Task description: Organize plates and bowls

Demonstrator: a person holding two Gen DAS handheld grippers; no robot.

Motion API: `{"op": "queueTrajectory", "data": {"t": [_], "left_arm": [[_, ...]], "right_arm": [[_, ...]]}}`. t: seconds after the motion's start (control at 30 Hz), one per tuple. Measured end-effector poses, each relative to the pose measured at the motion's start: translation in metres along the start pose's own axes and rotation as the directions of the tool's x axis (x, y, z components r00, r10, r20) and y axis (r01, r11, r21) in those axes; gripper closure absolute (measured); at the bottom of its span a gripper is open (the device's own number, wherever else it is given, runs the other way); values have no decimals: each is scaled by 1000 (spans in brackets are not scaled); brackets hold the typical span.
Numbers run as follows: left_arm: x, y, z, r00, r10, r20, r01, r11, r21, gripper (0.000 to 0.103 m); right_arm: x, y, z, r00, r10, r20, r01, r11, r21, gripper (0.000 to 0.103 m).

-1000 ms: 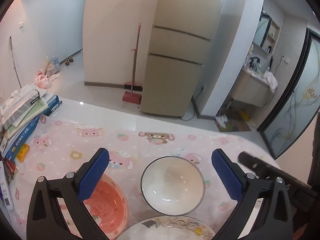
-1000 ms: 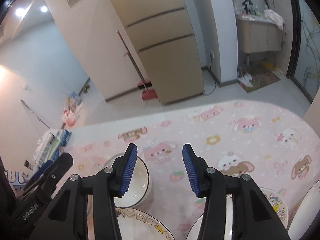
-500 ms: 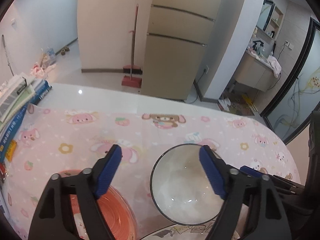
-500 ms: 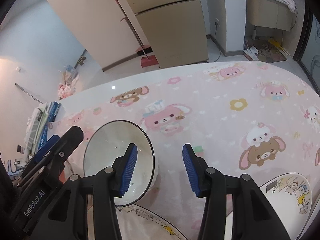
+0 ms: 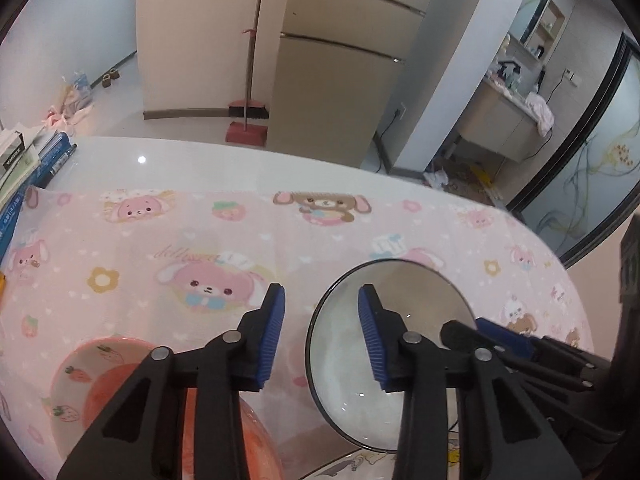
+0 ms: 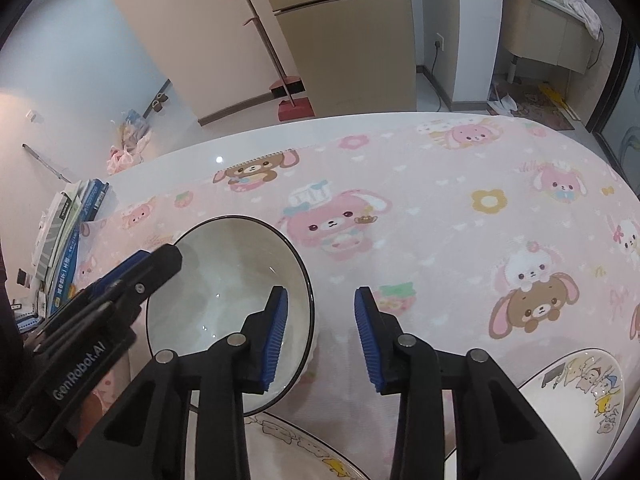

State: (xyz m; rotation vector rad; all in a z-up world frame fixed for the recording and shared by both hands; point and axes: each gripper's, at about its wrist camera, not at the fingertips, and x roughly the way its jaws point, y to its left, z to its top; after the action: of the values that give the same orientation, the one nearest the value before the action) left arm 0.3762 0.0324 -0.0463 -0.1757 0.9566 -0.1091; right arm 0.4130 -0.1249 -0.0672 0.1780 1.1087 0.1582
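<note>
A white bowl with a dark rim sits on the pink cartoon tablecloth; it also shows in the right wrist view. My left gripper is open and straddles the bowl's left rim, one finger inside, one outside. My right gripper is open and straddles the bowl's right rim the same way. An orange strawberry bowl sits at the lower left. A cartoon-printed plate lies just in front of the white bowl. Another cartoon plate lies at the right.
A stack of books lies at the table's left edge. The bare white tabletop runs along the far side. Beyond it stand a fridge and a red broom.
Both grippers moved down and in toward the white bowl. The left gripper narrowed and shifted right until it straddles the bowl's left rim. The right gripper now straddles the right rim.
</note>
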Motion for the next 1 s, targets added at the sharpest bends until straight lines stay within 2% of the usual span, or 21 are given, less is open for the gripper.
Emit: {"op": "queueTrajectory", "data": {"t": [0.23,0.4,0.6,0.83,1.0], "left_arm": [[7,-6,-4,999,41,-35,-40,999,29,71],[10,-14,-9,996,77,-33,-74,995,73,71],[16,-22,-12,989,150,-13,-147,982,117,71],[14,-17,-9,991,132,-4,-131,987,92,71],[13,-17,-10,991,132,-2,-131,987,95,73]], "right_arm": [[10,-8,0,999,25,-29,-25,1000,17,67],[18,-8,-1,998,43,-51,-42,999,25,69],[27,-6,-3,995,63,-75,-62,998,22,72],[35,-7,-4,987,131,-98,-127,991,47,80],[37,-7,-5,985,139,-101,-134,990,50,82]]}}
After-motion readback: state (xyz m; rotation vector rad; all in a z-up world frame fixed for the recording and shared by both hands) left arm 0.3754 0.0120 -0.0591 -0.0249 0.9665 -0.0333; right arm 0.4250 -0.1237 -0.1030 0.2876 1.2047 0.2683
